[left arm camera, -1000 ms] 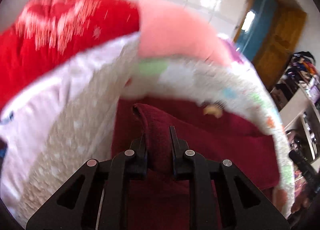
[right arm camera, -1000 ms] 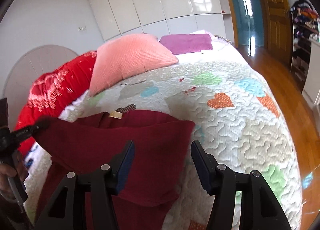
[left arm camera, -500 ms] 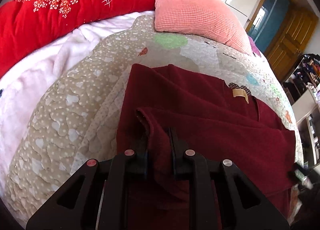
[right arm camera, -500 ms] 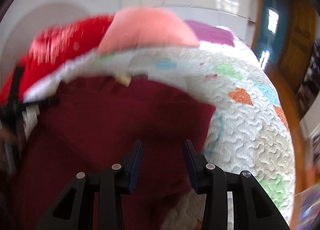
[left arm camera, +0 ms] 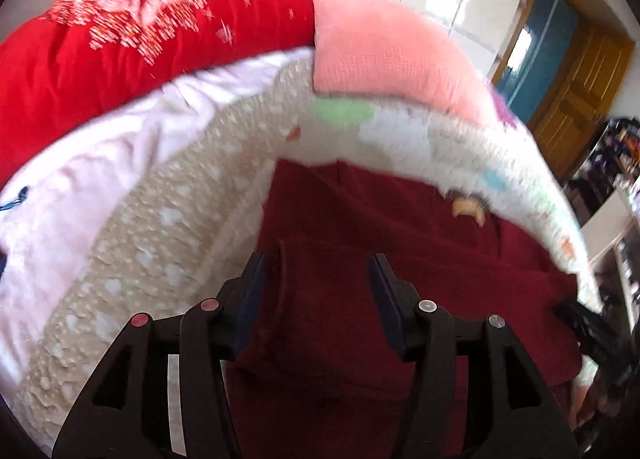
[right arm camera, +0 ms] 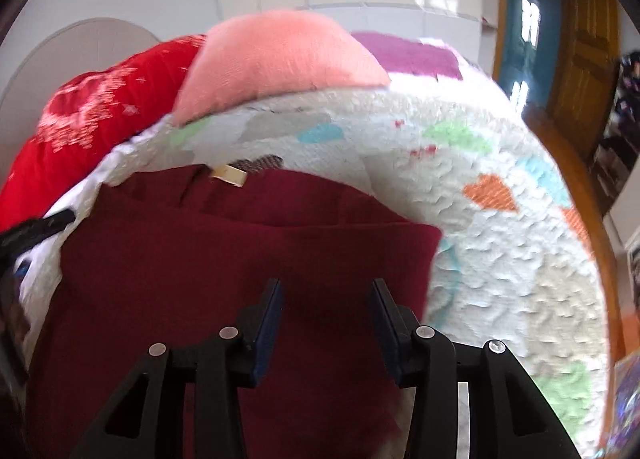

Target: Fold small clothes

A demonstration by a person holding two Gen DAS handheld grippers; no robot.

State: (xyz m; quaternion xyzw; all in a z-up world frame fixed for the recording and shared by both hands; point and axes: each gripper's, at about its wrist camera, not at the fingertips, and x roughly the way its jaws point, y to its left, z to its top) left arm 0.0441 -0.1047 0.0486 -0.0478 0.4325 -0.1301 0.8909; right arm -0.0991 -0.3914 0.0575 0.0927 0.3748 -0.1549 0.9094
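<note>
A dark red garment point(left arm camera: 420, 259) lies folded on the bed, its tan neck label point(left arm camera: 466, 207) at the far side. My left gripper point(left arm camera: 318, 263) hovers over the garment's left part. Its jaws are opening, and the cloth lies under them with neither pad pressing on it. In the right wrist view the same garment point(right arm camera: 200, 259) and label point(right arm camera: 230, 175) fill the lower left. My right gripper point(right arm camera: 326, 287) hangs above the garment's right part near the folded edge. Its jaws are opening slightly and no cloth is pinched.
The quilted bedspread point(right arm camera: 500, 259) with coloured hearts surrounds the garment. A red quilt point(left arm camera: 120, 59), a pink pillow point(left arm camera: 380, 51) and a purple pillow point(right arm camera: 408, 55) sit at the head. A wooden floor point(right arm camera: 560, 147) and door lie beyond the bed's right edge.
The left jaws were shut on a raised fold of the garment and now stand apart, with the fold lying flat. The right gripper has come in lower over the garment.
</note>
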